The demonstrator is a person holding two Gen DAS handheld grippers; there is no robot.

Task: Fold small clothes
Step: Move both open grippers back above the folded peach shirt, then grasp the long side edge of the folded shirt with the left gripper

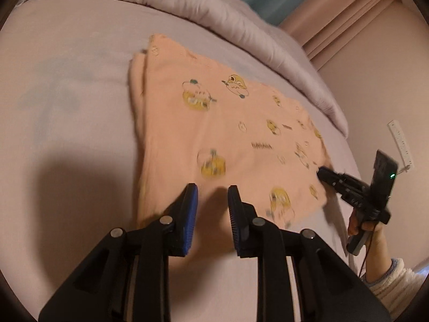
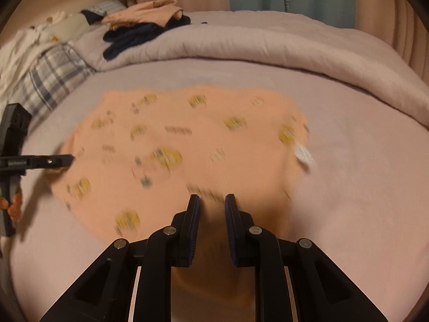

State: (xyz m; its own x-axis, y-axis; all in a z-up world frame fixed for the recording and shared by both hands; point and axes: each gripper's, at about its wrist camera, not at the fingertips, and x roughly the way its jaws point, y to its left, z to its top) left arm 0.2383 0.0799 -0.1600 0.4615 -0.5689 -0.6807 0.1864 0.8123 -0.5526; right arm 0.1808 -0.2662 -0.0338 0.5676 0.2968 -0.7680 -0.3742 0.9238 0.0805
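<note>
A peach garment (image 1: 214, 123) with yellow cartoon prints lies spread flat on the bed, blurred in the right wrist view (image 2: 187, 139). My left gripper (image 1: 213, 191) sits at its near edge, jaws narrowly apart with cloth pinched between them. From the right wrist view the left gripper (image 2: 71, 158) is side-on, its tip closed on the garment's left edge. My right gripper (image 2: 212, 198) is shut on the near hem, and peach cloth runs down between its pads. In the left wrist view the right gripper (image 1: 320, 173) bites the garment's right corner. A white label (image 2: 303, 155) sticks out at the right edge.
The pale lilac bed sheet (image 2: 362, 174) surrounds the garment. A rolled duvet (image 2: 268, 48) runs along the far side, with a pile of folded clothes (image 2: 147, 18) on it. A plaid pillow (image 2: 51, 80) lies at the left. A hand (image 1: 367, 230) in a fleecy sleeve holds the right gripper.
</note>
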